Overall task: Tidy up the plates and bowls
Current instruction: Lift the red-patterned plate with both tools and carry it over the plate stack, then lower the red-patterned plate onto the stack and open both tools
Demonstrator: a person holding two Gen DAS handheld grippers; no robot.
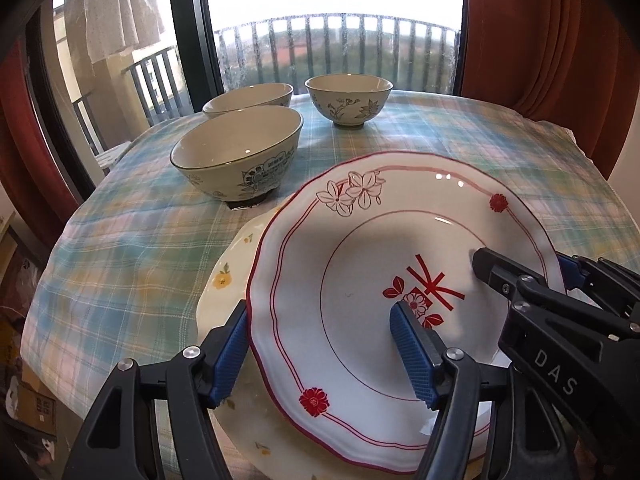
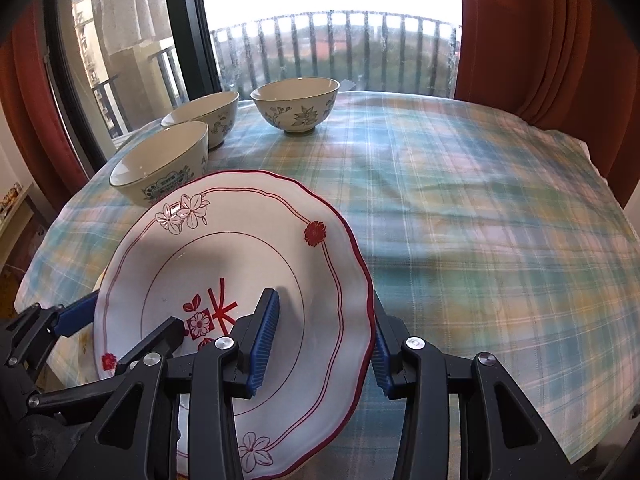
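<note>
A white plate with red trim and red flowers lies tilted on top of a white plate with yellow flowers. My left gripper straddles the red plate's left rim, one pad under it and one inside, with a wide gap between the pads. My right gripper straddles the right rim the same way; it also shows in the left wrist view. Three cream bowls with dark floral print stand behind: near, far left, far right.
A plaid blue-green cloth covers the table. A window with balcony railing is behind it, and red curtains hang at right. Cardboard boxes lie on the floor at left.
</note>
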